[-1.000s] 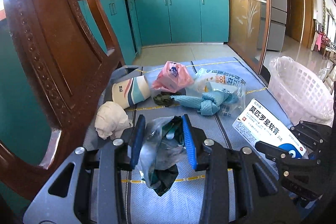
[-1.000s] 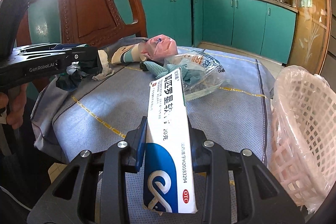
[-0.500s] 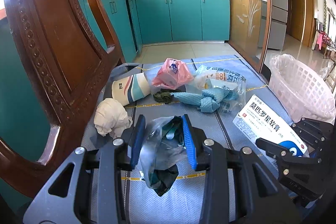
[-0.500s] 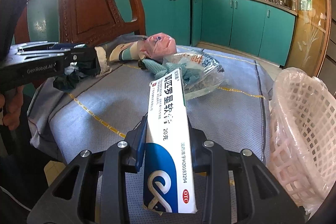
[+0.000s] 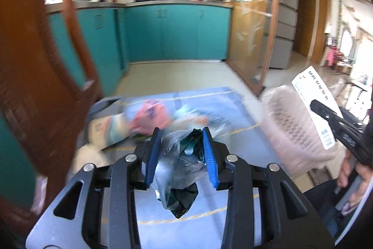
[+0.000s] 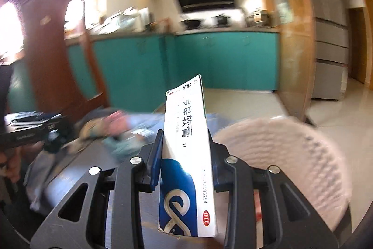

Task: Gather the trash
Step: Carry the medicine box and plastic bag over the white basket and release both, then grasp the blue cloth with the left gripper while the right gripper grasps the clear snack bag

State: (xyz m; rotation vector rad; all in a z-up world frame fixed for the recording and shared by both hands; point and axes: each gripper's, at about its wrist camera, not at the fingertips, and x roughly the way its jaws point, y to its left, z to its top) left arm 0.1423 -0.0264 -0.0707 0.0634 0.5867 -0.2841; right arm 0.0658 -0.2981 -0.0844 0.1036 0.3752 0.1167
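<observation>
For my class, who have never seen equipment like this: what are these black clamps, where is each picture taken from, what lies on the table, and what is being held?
No robot here: a person holds a hand-operated clamp in each hand. Each clamp has two fingers and its own wide-angle camera looking forward along them, so each picture shows one clamp from behind.

In the left wrist view, the left gripper is shut on a crumpled plastic bag. In the right wrist view, the right gripper is shut on a white-and-blue medicine box.

On the cloth-covered table lies blurred rubbish: a pink bag, a paper cup and other wrappers too blurred to name. The pink mesh basket beside it is probably the bin.
</observation>
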